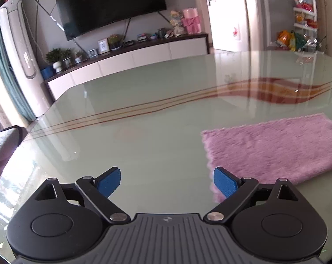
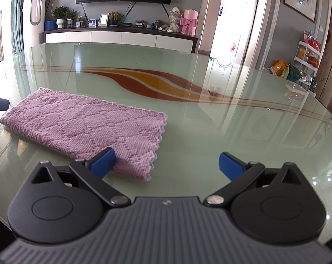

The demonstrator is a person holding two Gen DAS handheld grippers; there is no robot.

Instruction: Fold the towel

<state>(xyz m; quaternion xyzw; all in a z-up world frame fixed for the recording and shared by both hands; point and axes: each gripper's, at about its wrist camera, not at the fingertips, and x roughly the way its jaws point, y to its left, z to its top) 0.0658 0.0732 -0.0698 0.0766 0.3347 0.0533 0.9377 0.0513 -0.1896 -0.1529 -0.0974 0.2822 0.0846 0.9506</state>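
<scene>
I am seeing the pink towel lying folded and flat on the glass tabletop. Left hand-held gripper is hovering just beside the towel's left edge, fingers apart and empty. Right hand-held gripper is hovering at the towel's near right corner, fingers spread wide, gripping nothing.

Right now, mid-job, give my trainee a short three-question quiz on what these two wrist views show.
1. True or false: the left hand-held gripper is clamped on the fluffy purple towel.
2. The towel lies on: A) a wooden floor B) the glossy green glass table C) a sofa.
3. Fill in: the right hand-held gripper is ____, its blue pads apart.

Key: 1 false, both grippers are open and hold nothing; 2 B; 3 open.
</scene>
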